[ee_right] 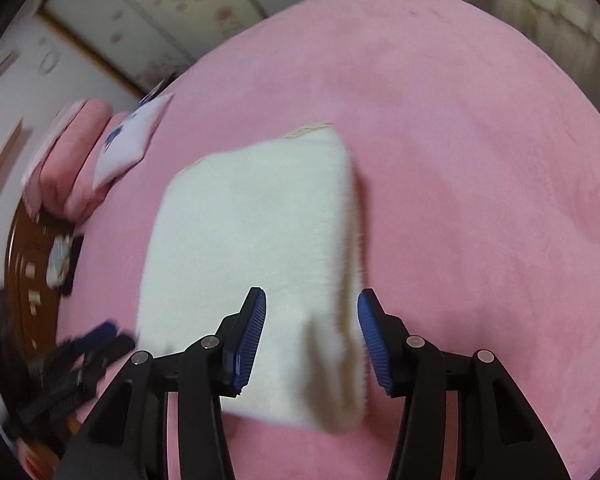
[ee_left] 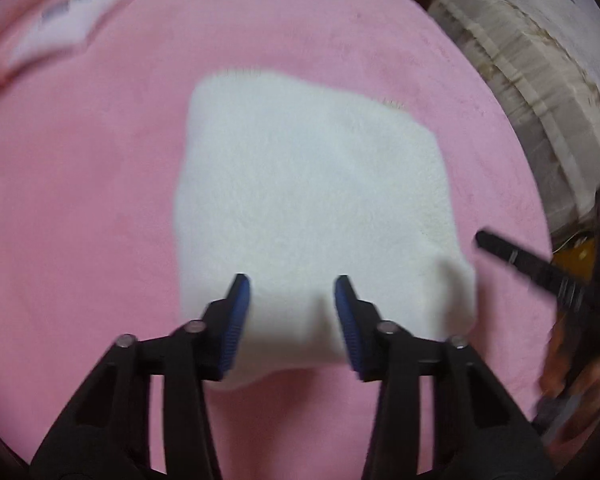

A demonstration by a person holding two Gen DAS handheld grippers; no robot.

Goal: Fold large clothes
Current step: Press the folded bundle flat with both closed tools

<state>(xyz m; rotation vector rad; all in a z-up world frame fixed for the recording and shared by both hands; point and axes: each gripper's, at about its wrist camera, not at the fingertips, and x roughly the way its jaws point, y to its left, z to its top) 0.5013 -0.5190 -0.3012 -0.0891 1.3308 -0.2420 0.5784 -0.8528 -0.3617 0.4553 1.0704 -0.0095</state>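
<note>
A white fluffy garment [ee_left: 308, 184], folded into a thick rectangle, lies on the pink bed cover [ee_left: 80, 200]. My left gripper [ee_left: 292, 284] hovers over its near edge with the blue pads apart and nothing pinched between them. At the right edge of that view a black finger [ee_left: 520, 260] of the other gripper pokes in, blurred. In the right wrist view the same folded garment [ee_right: 252, 240] lies below my right gripper [ee_right: 312, 294], which is open above its near right corner, with no cloth pressed. The left gripper [ee_right: 80, 352] shows as a dark blur at lower left.
Pink pillows [ee_right: 72, 160] and a white sheet with blue print [ee_right: 132, 140] lie at the head of the bed. A brown wooden piece [ee_right: 28, 260] stands beyond the bed edge. Pale striped bedding [ee_left: 540, 72] lies off the far right side.
</note>
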